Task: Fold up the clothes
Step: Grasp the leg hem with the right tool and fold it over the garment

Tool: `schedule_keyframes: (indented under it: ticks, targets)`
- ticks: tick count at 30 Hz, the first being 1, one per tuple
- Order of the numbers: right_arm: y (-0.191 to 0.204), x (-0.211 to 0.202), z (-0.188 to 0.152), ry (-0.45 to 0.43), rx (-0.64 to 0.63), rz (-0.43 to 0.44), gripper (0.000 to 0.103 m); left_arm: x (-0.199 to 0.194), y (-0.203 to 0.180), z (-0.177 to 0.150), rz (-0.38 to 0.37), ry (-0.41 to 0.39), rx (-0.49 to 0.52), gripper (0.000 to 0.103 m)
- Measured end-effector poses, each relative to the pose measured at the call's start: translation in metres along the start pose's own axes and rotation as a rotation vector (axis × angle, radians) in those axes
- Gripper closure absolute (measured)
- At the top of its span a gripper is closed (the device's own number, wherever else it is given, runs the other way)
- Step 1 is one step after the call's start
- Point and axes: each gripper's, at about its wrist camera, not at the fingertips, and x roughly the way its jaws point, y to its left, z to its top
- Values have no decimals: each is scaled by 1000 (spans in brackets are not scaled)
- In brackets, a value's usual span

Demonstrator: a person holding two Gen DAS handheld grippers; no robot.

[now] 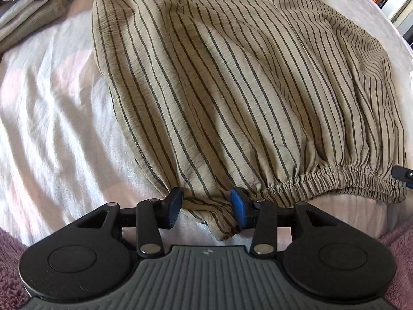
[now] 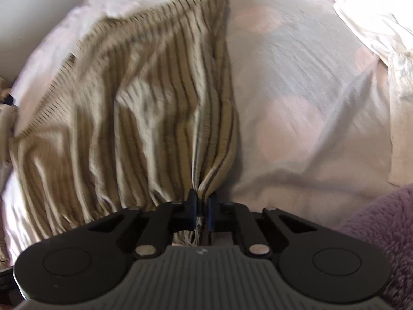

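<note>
Waistband (image 1: 335, 178) of striped trousers (image 1: 232, 77) along bedsheet (image 1: 51, 129) edge.

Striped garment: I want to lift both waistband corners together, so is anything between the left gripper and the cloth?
Nothing visible. The left gripper already straddles the bunched corner of the striped garment; the right gripper is shut on its corner.

Soft daylight is falling across both views, leaving pale patches on the bed sheet (image 1: 51, 108) and gentle shadows in the folds of the striped cloth (image 1: 232, 90). The left wrist view is staying sharp. The right wrist view is smearing with motion blur, the stripes (image 2: 144, 98) running soft, and a white cloth (image 2: 374, 25) is glaring, overexposed. Fisheye bending is curving the edges, with dark corners.
</note>
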Motion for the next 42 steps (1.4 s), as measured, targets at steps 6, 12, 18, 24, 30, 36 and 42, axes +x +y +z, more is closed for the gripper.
schedule_keyframes:
  ticks: [6, 12, 18, 24, 30, 36, 42]
  targets:
    - [19, -18, -4, -114, -120, 56, 95, -10, 7, -1, -72, -63, -55, 63]
    - [74, -29, 1, -162, -252, 165, 95, -35, 39, -2, -266, -235, -219, 63]
    - [145, -31, -15, -102, -395, 314, 96, -32, 61, -3, -354, -256, -371, 65]
    - [203, -7, -40, 23, -474, 357, 97, -40, 72, -5, -346, -335, -465, 70]
    - [221, 16, -70, 147, -520, 381, 97, -32, 70, 3, -342, -318, -470, 70]
    - [221, 46, -91, 203, -549, 318, 97, -35, 73, -2, -335, -300, -455, 70]
    - [212, 56, -97, 204, -541, 313, 88, -28, 65, 1, -290, -253, -409, 70]
